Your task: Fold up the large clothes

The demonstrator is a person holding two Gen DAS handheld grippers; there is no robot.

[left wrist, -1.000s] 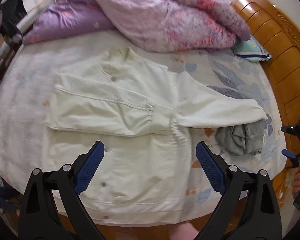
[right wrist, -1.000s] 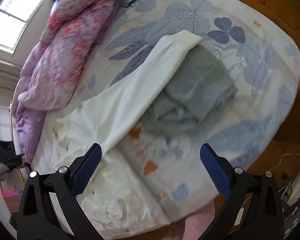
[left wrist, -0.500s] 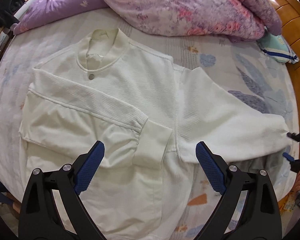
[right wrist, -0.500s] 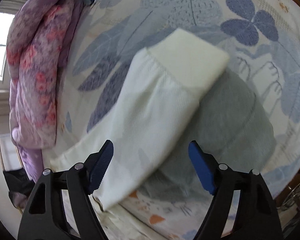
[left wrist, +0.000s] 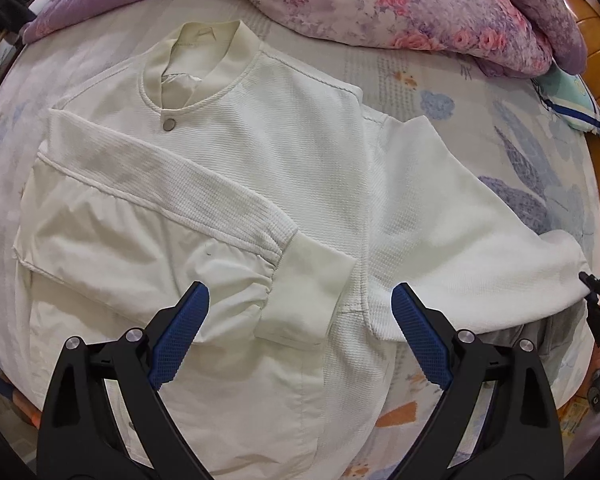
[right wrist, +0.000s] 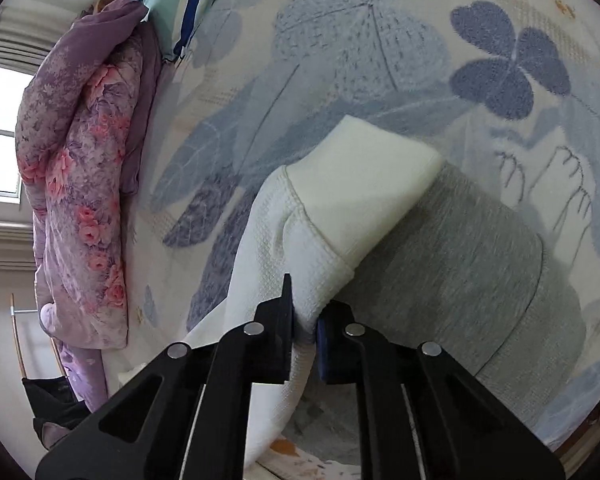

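Both grippers have dropped closer to the bed since a second ago, and the right gripper [right wrist: 304, 320] has just closed its jaws, from wide apart to pinched on the white jacket's [left wrist: 268, 168] outstretched sleeve [right wrist: 284, 248], just short of the ribbed cuff [right wrist: 364, 192]. Fabric is visibly bunched between the pads.

Left gripper [left wrist: 300, 320] hangs spread over the jacket front, gripping nothing, just above the cuff of the other sleeve [left wrist: 160, 200], which is already folded across the chest.

Jacket lies flat, front up, collar [left wrist: 204, 52] towards the far side of the bed [left wrist: 400, 76]. The outstretched sleeve runs off to the right and its end rests on a folded grey garment [right wrist: 480, 272].

Step in hand, as I read it: fold this second sleeve in over the body.
- Lift enough to clear the grey piece before pulling across, or it could drag along.
- Keep the pinch near the cuff so the sleeve hangs straight, no twist.
- Fold at the shoulder seam, lay the cuff on or beside the first one.
- Left could pin the body near the shoulder so the torso doesn't creep.

Further back: purple floral quilt [left wrist: 400, 12] heaped along the far edge, a striped pillow [left wrist: 572, 100] by the wooden headboard [left wrist: 596, 40].
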